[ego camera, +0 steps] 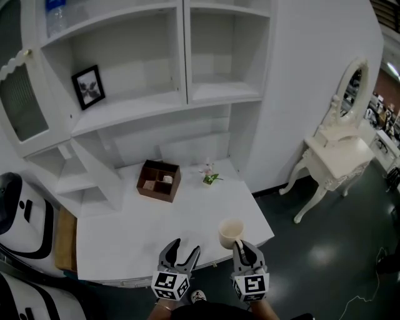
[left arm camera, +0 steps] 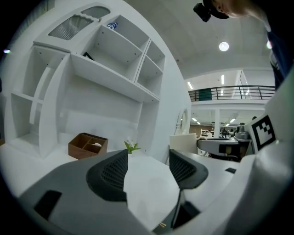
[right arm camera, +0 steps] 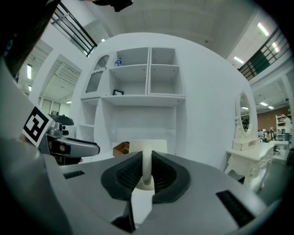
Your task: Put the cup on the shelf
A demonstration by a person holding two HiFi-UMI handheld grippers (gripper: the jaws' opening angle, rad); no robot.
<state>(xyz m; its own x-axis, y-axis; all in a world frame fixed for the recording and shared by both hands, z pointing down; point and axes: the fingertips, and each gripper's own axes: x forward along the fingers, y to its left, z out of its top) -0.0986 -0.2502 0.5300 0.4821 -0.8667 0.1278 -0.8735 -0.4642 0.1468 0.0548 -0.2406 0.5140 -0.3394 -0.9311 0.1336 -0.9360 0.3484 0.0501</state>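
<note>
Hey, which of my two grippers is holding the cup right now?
The right gripper: its jaws are clamped on the cream cup, while the left gripper has its jaws apart with nothing between them.

The white desk (ego camera: 187, 219) lies bare from its front edge to the back, where a brown wooden compartment box (ego camera: 159, 180) and a small green sprig with a pale flower (ego camera: 209, 174) stand apart with a gap between them. Above, the white shelf unit (ego camera: 137, 103) has open bays split by a vertical divider (ego camera: 185, 50) — the lower right bay (ego camera: 219, 87) is free, while a black-framed picture (ego camera: 88, 87) leans in the lower left and a clear plastic bottle (ego camera: 55, 11) stands in the upper left.
</note>
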